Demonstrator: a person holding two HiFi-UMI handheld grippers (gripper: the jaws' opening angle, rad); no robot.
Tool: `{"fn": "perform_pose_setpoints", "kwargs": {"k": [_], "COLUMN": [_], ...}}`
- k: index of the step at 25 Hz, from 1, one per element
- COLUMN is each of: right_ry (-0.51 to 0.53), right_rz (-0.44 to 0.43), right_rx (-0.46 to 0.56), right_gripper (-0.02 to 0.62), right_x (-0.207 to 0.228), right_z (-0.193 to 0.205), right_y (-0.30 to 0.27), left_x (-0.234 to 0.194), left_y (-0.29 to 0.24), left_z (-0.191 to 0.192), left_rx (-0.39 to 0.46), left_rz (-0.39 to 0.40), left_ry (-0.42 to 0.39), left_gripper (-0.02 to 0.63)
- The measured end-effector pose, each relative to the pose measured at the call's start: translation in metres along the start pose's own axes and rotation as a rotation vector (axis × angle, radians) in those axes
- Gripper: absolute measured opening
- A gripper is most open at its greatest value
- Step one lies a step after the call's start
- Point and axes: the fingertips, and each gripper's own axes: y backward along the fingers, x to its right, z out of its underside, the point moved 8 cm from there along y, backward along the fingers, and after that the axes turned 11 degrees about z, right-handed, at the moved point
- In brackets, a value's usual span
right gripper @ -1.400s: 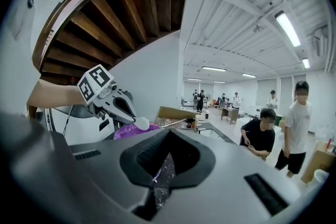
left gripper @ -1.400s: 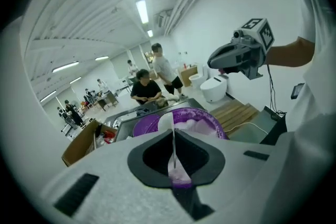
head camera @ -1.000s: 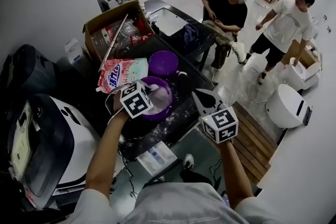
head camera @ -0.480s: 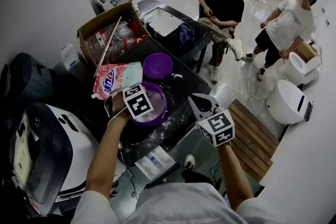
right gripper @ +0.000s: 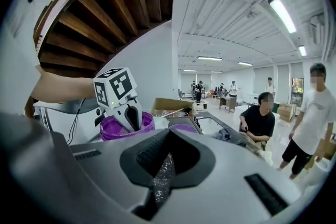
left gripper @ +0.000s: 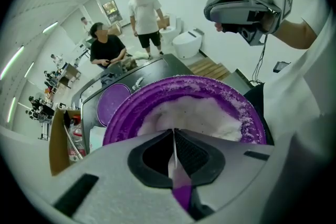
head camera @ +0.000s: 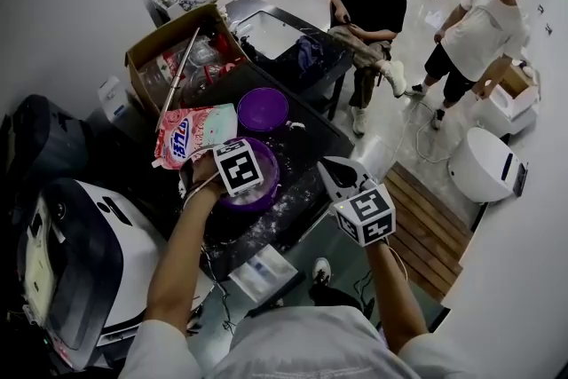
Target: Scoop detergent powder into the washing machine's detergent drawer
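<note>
A purple bowl (head camera: 268, 182) of white detergent powder (left gripper: 202, 113) stands on the dark countertop (head camera: 306, 191). My left gripper (head camera: 243, 178) is shut on its near rim; a purple edge shows between the closed jaws in the left gripper view (left gripper: 173, 139). My right gripper (head camera: 332, 170) hovers to the bowl's right, off the counter's edge. It is shut on a thin clear glittery piece (right gripper: 161, 176); what that piece is I cannot tell. The white washing machine (head camera: 80, 262) is at lower left; its drawer is not visible. A pink detergent bag (head camera: 191, 133) lies behind the bowl.
A purple lid (head camera: 263, 109) lies behind the bowl. An open cardboard box (head camera: 173, 58) of items sits further back, beside a sink (head camera: 271, 35). Spilled powder dusts the counter. A seated person (head camera: 368, 13) and a standing person (head camera: 470, 35) are beyond the counter.
The head view has shifted slightly. My left gripper stays on the bowl's rim and the right gripper has barely moved. The standing person has stepped a little.
</note>
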Motion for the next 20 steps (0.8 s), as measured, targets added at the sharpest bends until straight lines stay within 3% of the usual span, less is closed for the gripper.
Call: {"fn": "perform_pose_setpoints", "kwargs": {"k": [20], "right_ry": [-0.013], "right_rz": [0.038], "right_rx": [-0.005], "right_gripper": [0.005], "right_x": [-0.024], "right_z": [0.006], "right_y": [0.017], "left_x": [0.026], "left_y": [0.011], "left_z": [0.014], "left_rx": [-0.034], "left_rz": [0.231], "left_ry": [-0.031], "left_gripper": [0.015]}}
